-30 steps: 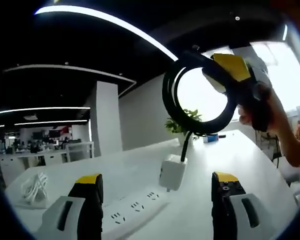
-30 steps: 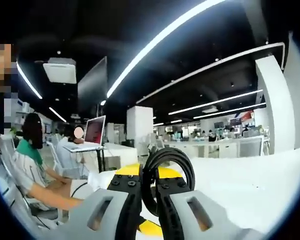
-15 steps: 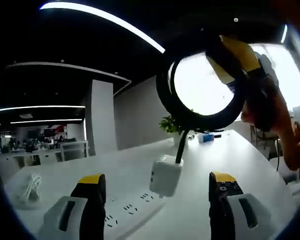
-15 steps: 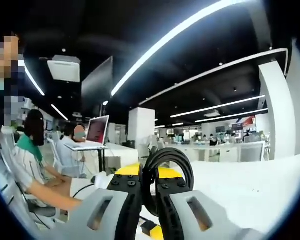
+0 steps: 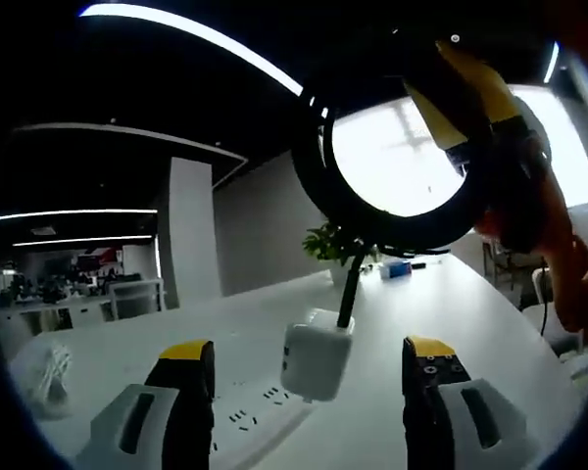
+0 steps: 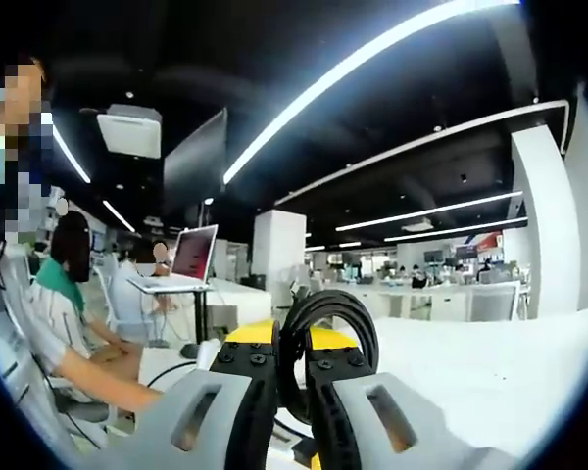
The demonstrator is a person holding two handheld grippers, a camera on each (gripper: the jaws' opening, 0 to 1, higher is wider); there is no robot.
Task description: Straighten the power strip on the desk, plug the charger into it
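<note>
Left gripper view: left gripper (image 5: 299, 364) jaws apart, nothing between | boxy white charger (image 5: 314, 358) dangles above ridged white power strip (image 5: 260, 423) on desk (image 5: 441, 304), raised since earlier | Right gripper view: right gripper (image 6: 292, 366) clamped on glossy black cable (image 6: 325, 323) loop | seated person (image 6: 64, 313) left, laptop (image 6: 193, 255) beyond.

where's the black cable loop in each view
Left gripper view: black cable loop fills the upper right, pinched by the right gripper, with the white charger hanging below it over the power strip.
Right gripper view: the loop stands bottom centre, clamped between that gripper's own jaws.
Shared landmark: the cable loop itself.
</note>
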